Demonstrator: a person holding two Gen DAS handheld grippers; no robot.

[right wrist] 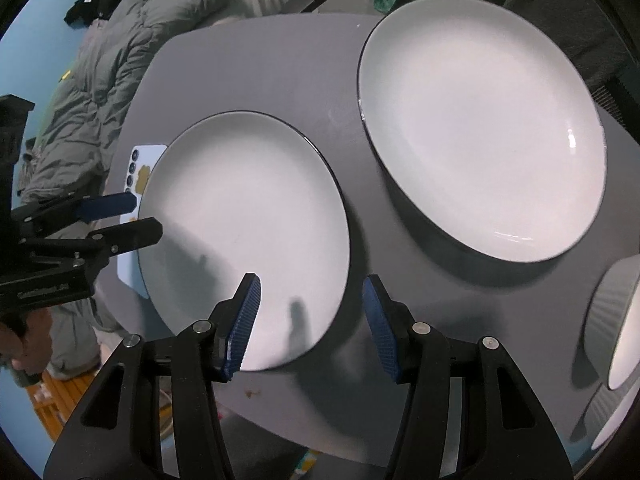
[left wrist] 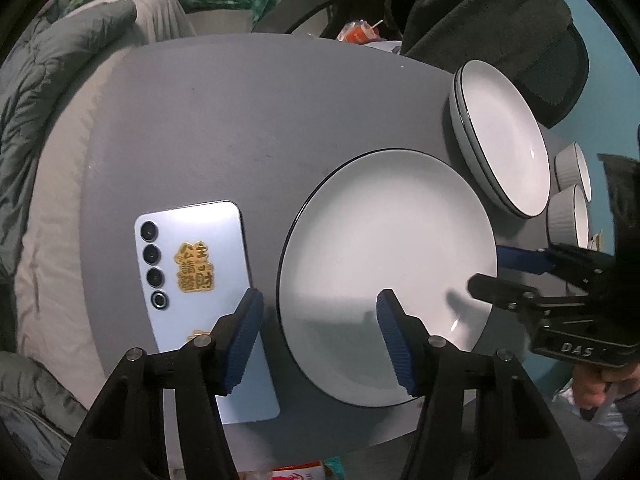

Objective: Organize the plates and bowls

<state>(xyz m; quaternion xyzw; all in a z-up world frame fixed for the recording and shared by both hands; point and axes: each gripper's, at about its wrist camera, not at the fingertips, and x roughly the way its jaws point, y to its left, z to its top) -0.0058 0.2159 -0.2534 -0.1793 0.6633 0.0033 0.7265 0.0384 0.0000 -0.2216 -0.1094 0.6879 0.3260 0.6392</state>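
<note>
A flat white plate with a dark rim [left wrist: 384, 256] [right wrist: 244, 232] lies on the grey table [left wrist: 240, 120] [right wrist: 260, 72]. A stack of deep white plates [left wrist: 504, 136] [right wrist: 480, 128] stands behind it to the right. Two ribbed white bowls [left wrist: 570, 196] [right wrist: 616, 320] sit at the far right. My left gripper [left wrist: 320, 340] is open and empty, straddling the flat plate's left rim. My right gripper [right wrist: 312, 328] is open and empty over that plate's near right rim; it also shows in the left wrist view [left wrist: 516, 276].
A light blue phone [left wrist: 196, 292] [right wrist: 140, 168] lies face down left of the flat plate. A chair draped with dark cloth [left wrist: 492, 12] stands behind the table. Grey bedding [left wrist: 48, 92] lies to the left.
</note>
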